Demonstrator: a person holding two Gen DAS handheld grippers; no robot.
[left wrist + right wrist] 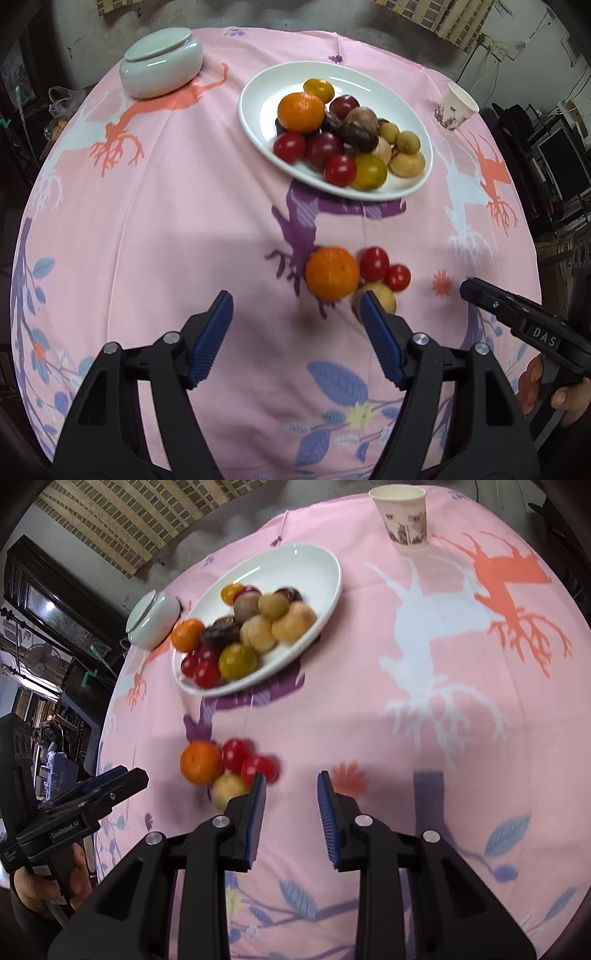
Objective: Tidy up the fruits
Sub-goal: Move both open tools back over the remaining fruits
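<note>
A white oval plate (258,122) (314,565) at the back of the pink tablecloth holds an orange, red and yellow tomatoes, dark plums and tan round fruits. Nearer to me, a loose cluster lies on the cloth: an orange (332,272) (200,762), two red tomatoes (373,263) (236,753) and a tan fruit (380,299) (229,788). My left gripper (295,297) stands open just short of the cluster, its right finger overlapping the tan fruit. My right gripper (291,775) hovers right of the cluster, jaws a narrow gap apart with nothing between them.
A pale lidded ceramic bowl (162,62) (153,618) sits at the back left. A paper cup (456,107) (404,517) stands at the back right. The round table drops off on all sides, with dark furniture beyond. A hand holds each gripper's handle.
</note>
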